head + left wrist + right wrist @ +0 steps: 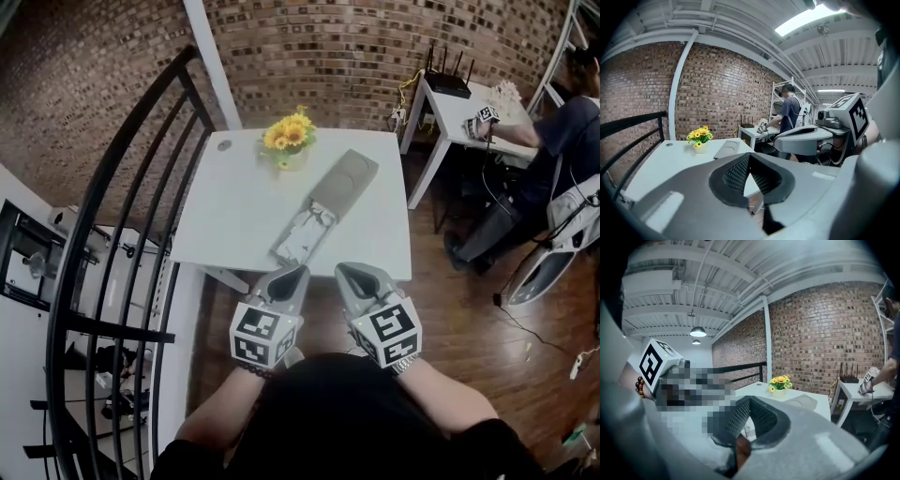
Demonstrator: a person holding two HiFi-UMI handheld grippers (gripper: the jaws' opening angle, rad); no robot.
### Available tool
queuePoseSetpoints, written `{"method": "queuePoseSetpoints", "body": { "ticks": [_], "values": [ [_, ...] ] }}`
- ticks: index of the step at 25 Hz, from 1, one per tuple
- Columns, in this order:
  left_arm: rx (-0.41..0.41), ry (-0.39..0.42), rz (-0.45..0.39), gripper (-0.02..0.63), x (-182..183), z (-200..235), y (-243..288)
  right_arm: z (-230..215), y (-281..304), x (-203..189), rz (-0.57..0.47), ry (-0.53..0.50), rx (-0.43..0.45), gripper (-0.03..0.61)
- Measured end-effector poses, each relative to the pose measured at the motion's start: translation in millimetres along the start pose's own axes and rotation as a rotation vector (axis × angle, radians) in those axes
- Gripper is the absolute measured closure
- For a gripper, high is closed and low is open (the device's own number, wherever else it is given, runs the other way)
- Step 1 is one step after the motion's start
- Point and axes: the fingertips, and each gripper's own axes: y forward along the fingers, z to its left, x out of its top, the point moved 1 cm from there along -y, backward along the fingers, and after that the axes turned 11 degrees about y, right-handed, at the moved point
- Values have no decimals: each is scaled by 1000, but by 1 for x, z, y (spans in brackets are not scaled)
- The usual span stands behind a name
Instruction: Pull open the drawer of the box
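We hold the left gripper [292,274] and right gripper [349,272] side by side just short of the table [225,211], each with its jaws closed together on nothing. Ahead lies the box [345,181], its drawer [305,234] standing open toward us.

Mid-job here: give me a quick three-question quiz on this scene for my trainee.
1. True or false: the drawer stands pulled out of the box.
2. What stands on the table beyond the box? A) a sunflower pot B) a kettle C) a laptop
3. Fill in: both the left claw and the right claw are ____ and hold nothing.
Key: 1 true; 2 A; 3 shut.
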Motion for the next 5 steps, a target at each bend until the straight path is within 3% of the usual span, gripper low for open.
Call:
{"method": "queuePoseSetpoints", "body": {
  "ticks": [5],
  "values": [
    [-1,3,0,598,2,-2,1,-1,-2,1,-1,1,-2,588]
  ]
}}
